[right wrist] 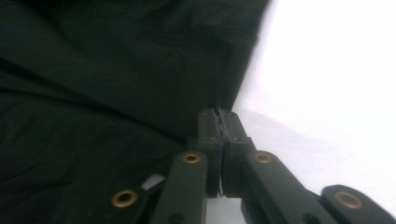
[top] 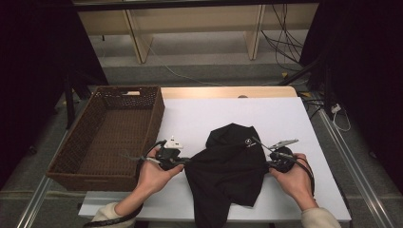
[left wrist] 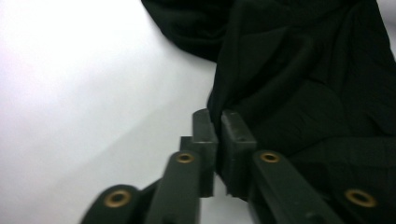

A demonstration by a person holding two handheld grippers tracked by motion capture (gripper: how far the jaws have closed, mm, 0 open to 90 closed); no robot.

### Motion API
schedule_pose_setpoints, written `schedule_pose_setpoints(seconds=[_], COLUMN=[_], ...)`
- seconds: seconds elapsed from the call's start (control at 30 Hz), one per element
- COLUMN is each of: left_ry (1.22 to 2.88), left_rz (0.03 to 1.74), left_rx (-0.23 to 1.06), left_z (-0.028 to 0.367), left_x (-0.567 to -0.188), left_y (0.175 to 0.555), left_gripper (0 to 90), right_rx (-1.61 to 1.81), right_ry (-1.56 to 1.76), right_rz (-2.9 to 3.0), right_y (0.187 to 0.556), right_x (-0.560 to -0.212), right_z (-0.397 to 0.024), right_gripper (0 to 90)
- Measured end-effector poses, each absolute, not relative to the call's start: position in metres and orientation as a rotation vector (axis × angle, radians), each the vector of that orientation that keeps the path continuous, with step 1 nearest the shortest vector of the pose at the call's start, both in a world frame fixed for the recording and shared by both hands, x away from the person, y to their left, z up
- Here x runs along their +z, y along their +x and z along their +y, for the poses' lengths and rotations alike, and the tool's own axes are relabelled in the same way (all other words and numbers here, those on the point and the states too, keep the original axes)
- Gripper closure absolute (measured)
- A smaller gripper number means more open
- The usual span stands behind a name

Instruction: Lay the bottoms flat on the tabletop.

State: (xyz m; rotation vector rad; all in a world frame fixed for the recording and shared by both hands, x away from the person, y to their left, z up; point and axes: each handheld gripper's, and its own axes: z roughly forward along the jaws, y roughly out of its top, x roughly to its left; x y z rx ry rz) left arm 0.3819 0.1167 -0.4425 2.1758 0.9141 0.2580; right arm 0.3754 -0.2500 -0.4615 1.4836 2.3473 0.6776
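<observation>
**Tools pinch the garment from both sides, basket off to the left**

Both tools sit at opposite edges of one black cloth garment [top: 228, 166], which lies crumpled between them on the white bench [top: 294, 118], its long axis running from the far middle toward the near edge, where a tail of it hangs over. The left tool [top: 183, 160] meets the garment's left edge and the right tool [top: 271, 164] meets its right edge, so the cloth spans the gap between the hands and neither hand is nearer than the other.

In the left gripper view the left tool [left wrist: 218, 122] has its jaws nearly together with a fold of the fabric caught in the narrow slot between them. In the right gripper view the right tool [right wrist: 219, 120] is all but closed, with a thin edge of cloth nipped between the pads.

A large brown woven wicker basket [top: 154, 111] stands at the bench's left side, just beyond the left hand [top: 154, 175] and well apart from the right hand [top: 294, 180]. Judging from this layout, any carry to the basket goes leftward, and its near right wall is the one obstacle to clear. A small white logo [top: 247, 141] marks the garment's upper part.
</observation>
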Motion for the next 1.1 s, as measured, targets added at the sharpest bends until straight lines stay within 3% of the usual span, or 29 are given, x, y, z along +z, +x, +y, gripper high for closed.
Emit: schedule_pose_setpoints(seconds=[0.1,0.2,0.43,0.6,0.7,0.8,0.93,1.1], left_ry=[2.141,2.108,2.162,2.284,2.32,2.293,2.213,2.116], left_rz=[0.826,0.766,0.67,0.615,0.62,0.689,0.77,0.888], left_rx=[0.37,0.363,0.36,0.326,0.309,0.282,0.304,0.339], left_z=[0.113,0.101,0.059,0.031,0.023,0.024,0.041,0.08], left_x=[-0.435,-0.429,-0.431,-0.445,-0.451,-0.45,-0.44,-0.433], left_y=[0.384,0.386,0.401,0.413,0.413,0.413,0.414,0.415], left_gripper=[59.0,44.6,40.8,47.1,66.8,86.3,87.8,87.6], right_rx=[0.719,0.761,0.788,0.777,0.769,0.748,0.736,0.723], right_ry=[1.485,1.485,1.477,1.467,1.473,1.474,1.472,1.468], right_rz=[2.315,2.285,2.287,2.294,2.293,2.315,2.337,2.349], right_y=[0.373,0.373,0.378,0.38,0.38,0.38,0.378,0.377], right_x=[-0.459,-0.455,-0.458,-0.462,-0.466,-0.469,-0.468,-0.468], right_z=[-0.251,-0.25,-0.241,-0.239,-0.241,-0.243,-0.244,-0.244], right_gripper=[72.8,67.7,60.6,59.6,61.6,72.3,84.7,87.9])
